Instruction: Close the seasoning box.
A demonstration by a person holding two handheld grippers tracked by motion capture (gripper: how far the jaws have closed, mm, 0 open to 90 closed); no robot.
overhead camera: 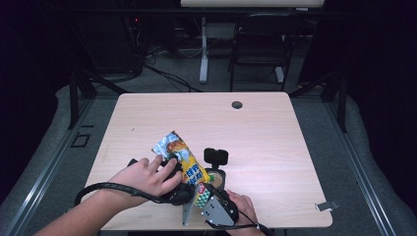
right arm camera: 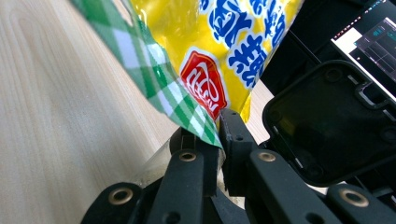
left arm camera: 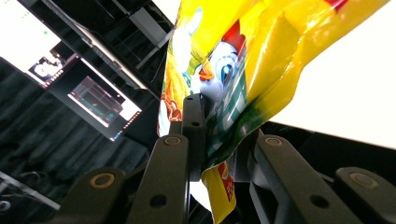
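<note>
A yellow snack bag (overhead camera: 181,156) with blue lettering and a green-checked end is held tilted above the table's front middle. My left gripper (overhead camera: 183,178), under the person's left hand, is shut on the bag's side. Its own view has the black jaws (left arm camera: 210,135) pinching the yellow film (left arm camera: 261,51). My right gripper (overhead camera: 200,197), with its grey plate, comes in from the front edge. It is shut on the bag's lower end, and in the right gripper view the jaws (right arm camera: 212,133) clamp the green-checked seam (right arm camera: 154,88).
A black block on a round base (overhead camera: 215,164) stands just right of the bag and looms as a black block (right arm camera: 327,126) in the right gripper view. A metal clip (overhead camera: 327,205) sits at the table's front right edge (overhead camera: 295,223). A grommet hole (overhead camera: 237,104) lies far back.
</note>
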